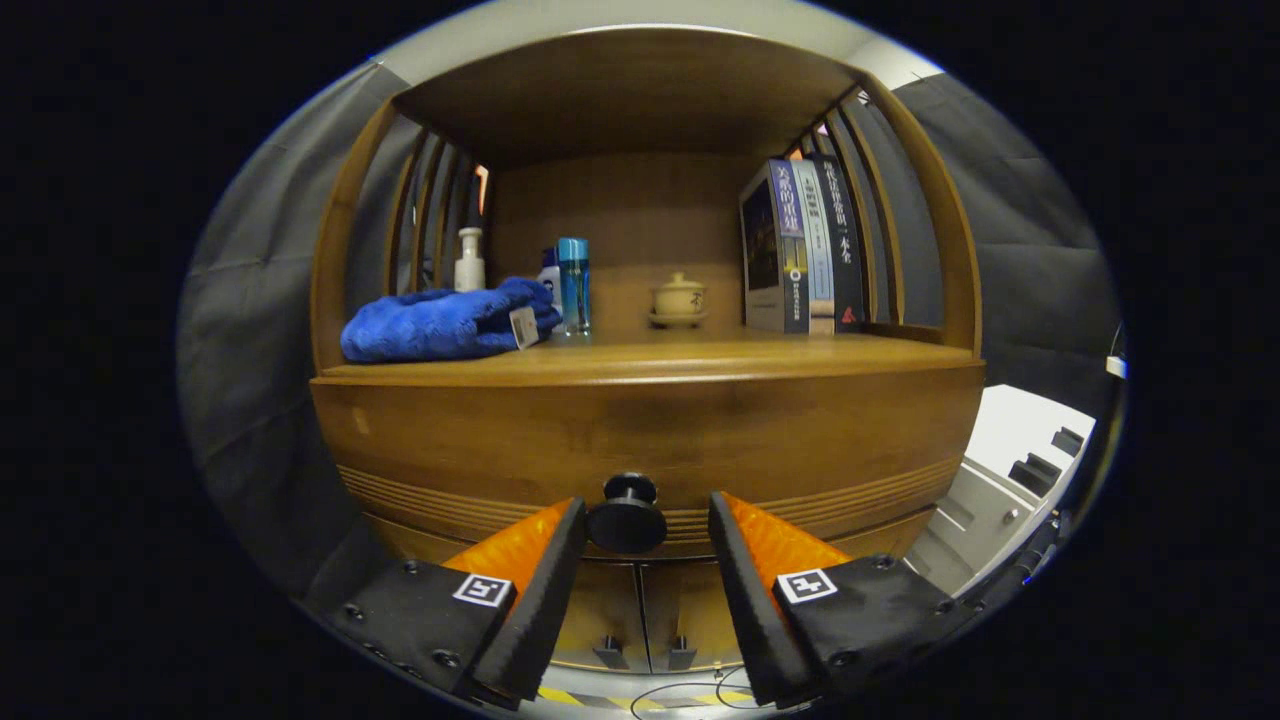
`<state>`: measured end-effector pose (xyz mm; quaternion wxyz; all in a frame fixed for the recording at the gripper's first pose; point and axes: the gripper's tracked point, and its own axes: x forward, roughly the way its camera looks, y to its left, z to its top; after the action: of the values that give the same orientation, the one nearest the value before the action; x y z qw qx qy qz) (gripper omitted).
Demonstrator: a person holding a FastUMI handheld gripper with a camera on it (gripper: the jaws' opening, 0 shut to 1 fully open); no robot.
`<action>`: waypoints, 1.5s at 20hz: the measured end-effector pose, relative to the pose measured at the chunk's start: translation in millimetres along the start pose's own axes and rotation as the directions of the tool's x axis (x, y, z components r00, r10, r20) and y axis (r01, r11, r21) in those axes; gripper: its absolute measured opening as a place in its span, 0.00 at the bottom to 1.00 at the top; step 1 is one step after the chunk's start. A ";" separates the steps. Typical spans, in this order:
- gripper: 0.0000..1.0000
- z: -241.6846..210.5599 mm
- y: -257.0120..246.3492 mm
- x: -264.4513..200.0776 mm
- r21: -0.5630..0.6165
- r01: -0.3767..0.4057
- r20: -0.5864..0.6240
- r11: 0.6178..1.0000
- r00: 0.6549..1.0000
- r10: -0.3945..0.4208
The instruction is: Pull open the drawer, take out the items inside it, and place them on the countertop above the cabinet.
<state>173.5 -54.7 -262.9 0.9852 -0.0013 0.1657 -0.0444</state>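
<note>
A wooden cabinet has a closed drawer (500, 440) under its countertop (650, 358). The drawer's round black knob (627, 515) sits between my two fingers, close to the left one. My gripper (645, 520) is open, its orange and black fingers (545, 560) on either side of the knob without pressing on it. What lies inside the drawer is hidden.
On the countertop lie a blue towel (440, 322), a white pump bottle (469, 262), a blue bottle (573, 285), a small lidded cup (679, 300) and upright books (800, 245). Lower cabinet doors (640, 620) sit below. A white unit (1010, 480) stands to the right.
</note>
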 end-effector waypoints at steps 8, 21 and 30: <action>0.44 7.5 7.8 14.6 -0.029 0.003 0.012 1.000 1.000 -0.003; 0.38 -13.1 9.5 -102.2 0.015 -0.039 -0.044 0.999 0.998 0.040; 0.38 -37.4 8.0 -164.0 0.012 -0.041 -0.081 0.999 0.996 0.042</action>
<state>7.6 -31.9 -244.9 0.9784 0.0091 0.2052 -0.0248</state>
